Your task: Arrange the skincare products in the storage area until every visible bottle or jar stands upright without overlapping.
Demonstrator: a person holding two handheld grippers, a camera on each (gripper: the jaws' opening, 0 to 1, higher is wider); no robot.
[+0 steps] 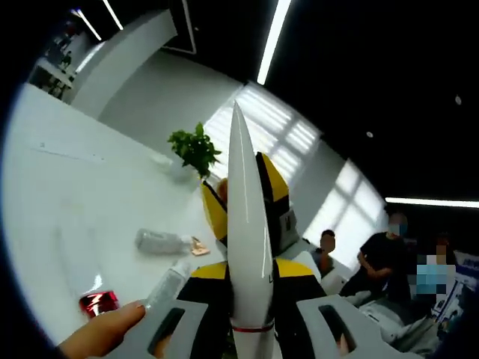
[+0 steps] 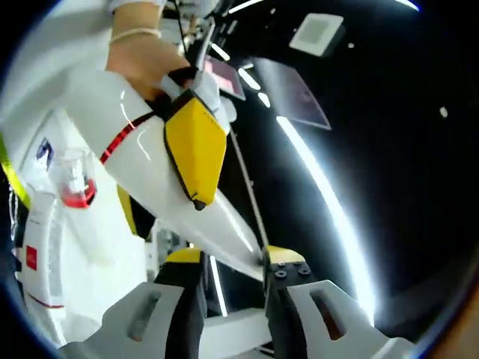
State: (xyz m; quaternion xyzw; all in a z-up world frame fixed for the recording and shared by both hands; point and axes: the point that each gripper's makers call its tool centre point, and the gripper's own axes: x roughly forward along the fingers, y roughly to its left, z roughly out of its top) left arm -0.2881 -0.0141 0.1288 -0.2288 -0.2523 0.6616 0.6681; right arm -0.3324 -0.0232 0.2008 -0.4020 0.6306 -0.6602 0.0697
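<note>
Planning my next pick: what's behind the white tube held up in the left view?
Behind the white tube: the other gripper's yellow pad and a green plant. The tube hides the rest of that gripper.

A potted plant (image 1: 196,149) stands on the white table (image 1: 67,202).

White squeeze tube (image 1: 248,247) with a thin red band near its base; the same tube (image 2: 161,183) shows a red stripe in the right gripper view. Left tool (image 1: 247,224) with yellow-and-black jaws on grey mounts. Right tool (image 2: 236,262) likewise yellow and black. White counter (image 1: 67,202). Red-capped jar (image 1: 99,303). Clear bottle (image 1: 161,241). Green potted plant (image 1: 194,148).
</note>
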